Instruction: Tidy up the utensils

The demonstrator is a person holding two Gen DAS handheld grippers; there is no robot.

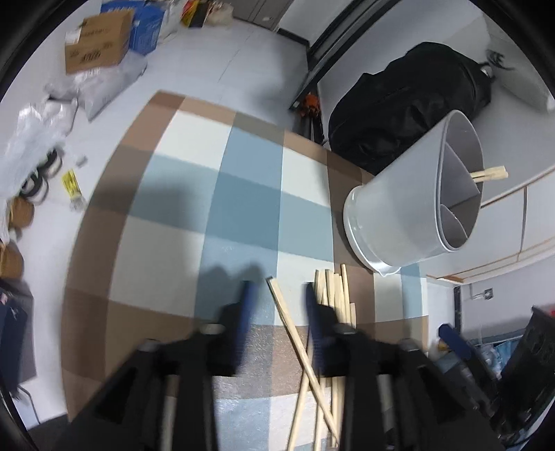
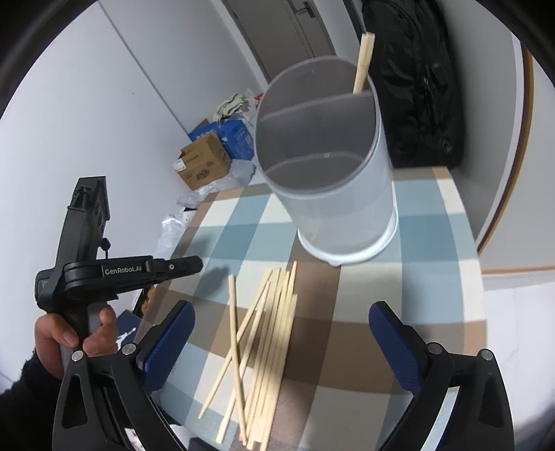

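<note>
Several wooden chopsticks (image 2: 274, 329) lie in a loose pile on the checked tablecloth (image 2: 433, 277), in front of a pale grey divided utensil holder (image 2: 333, 194). A pair of chopsticks (image 2: 362, 62) stands in the holder's back compartment. My right gripper (image 2: 281, 333) hovers open over the pile, its blue pads wide apart. In the left wrist view the holder (image 1: 409, 215) is at the right and the pile (image 1: 334, 295) is by the right finger. My left gripper (image 1: 279, 298) is open, with one slanted chopstick (image 1: 288, 322) lying between its fingers on the cloth. A hand (image 2: 76, 336) holds the left gripper (image 2: 194, 264).
A black bag (image 1: 409, 104) sits behind the holder at the table's far edge. On the floor to the left lie a cardboard box (image 1: 97, 45), a blue box (image 1: 147, 24) and plastic bags (image 1: 104, 86). The cloth (image 1: 242, 194) ends at the table's left edge.
</note>
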